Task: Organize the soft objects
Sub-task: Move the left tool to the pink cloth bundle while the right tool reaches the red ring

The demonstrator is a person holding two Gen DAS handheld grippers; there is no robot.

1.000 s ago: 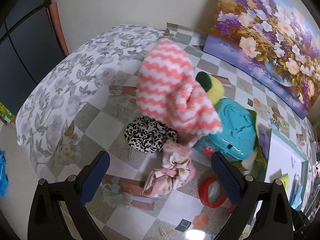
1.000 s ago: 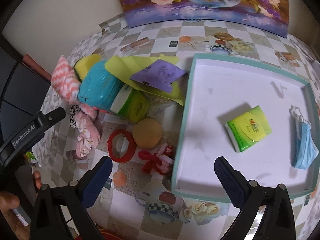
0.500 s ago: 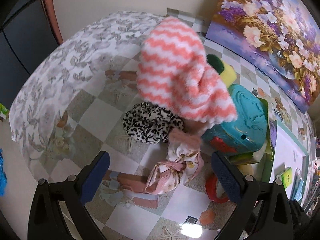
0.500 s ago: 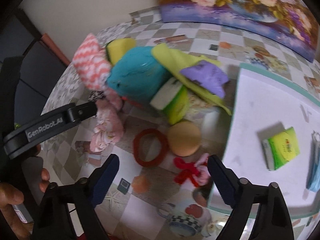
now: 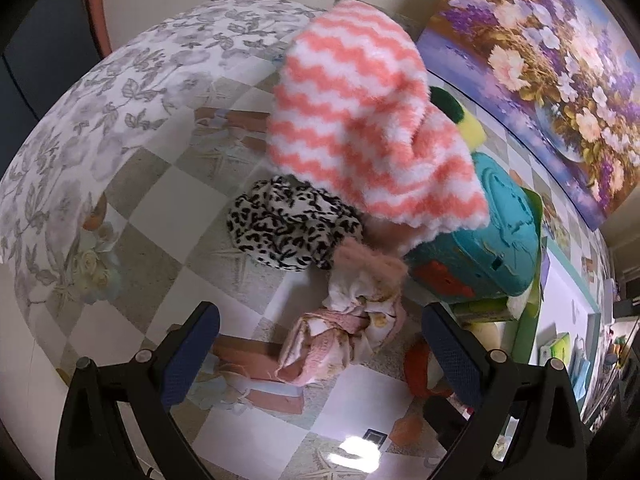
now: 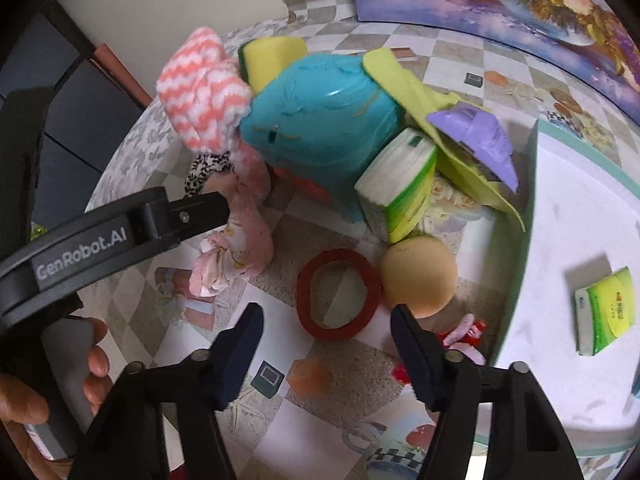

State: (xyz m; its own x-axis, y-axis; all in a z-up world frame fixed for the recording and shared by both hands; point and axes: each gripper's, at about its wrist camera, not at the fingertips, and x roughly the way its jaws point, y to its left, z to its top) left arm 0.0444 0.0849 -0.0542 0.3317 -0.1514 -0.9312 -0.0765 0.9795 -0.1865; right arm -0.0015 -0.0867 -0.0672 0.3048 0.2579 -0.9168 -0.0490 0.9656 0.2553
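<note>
Two grippers hang over a cluttered desk (image 5: 160,208) covered in a checked, flower-printed cloth. Nearest the left gripper (image 5: 316,356), its blue-padded jaws stand wide apart and released, with nothing pressed between them. Just beyond their tips lies a crumpled pink floral cloth (image 5: 344,340), and to the right of it the edge of a red ring (image 5: 416,372) shows behind the right-hand jaw. Further ahead sits a black-and-white leopard-print cloth (image 5: 288,224), touching the pink one. Beyond that, a fluffy cloth with coral and white zigzag stripes (image 5: 368,132) is draped over a teal plastic toy (image 5: 508,240), with a yellow sponge (image 5: 472,128) behind it. A flower painting (image 5: 560,64) leans against the far wall.

The right gripper (image 6: 326,354) is also released; its jaws have just been closing partway and clasp nothing. Just ahead of them, and overlapping the gap between their tips in this view, lies the red ring (image 6: 340,292), with a tan ball (image 6: 420,276) touching it on the right. A small red and pink cloth toy (image 6: 460,336) lies just beside the right-hand jaw. To the left, a hand (image 6: 48,392) grips the handle of the left gripper. Further off stand a green tissue pack (image 6: 400,192), the teal toy and a purple paper (image 6: 476,136) on a yellow-green sheet. To the right, a white tray (image 6: 532,184) with a teal rim holds another green packet (image 6: 604,312).
</note>
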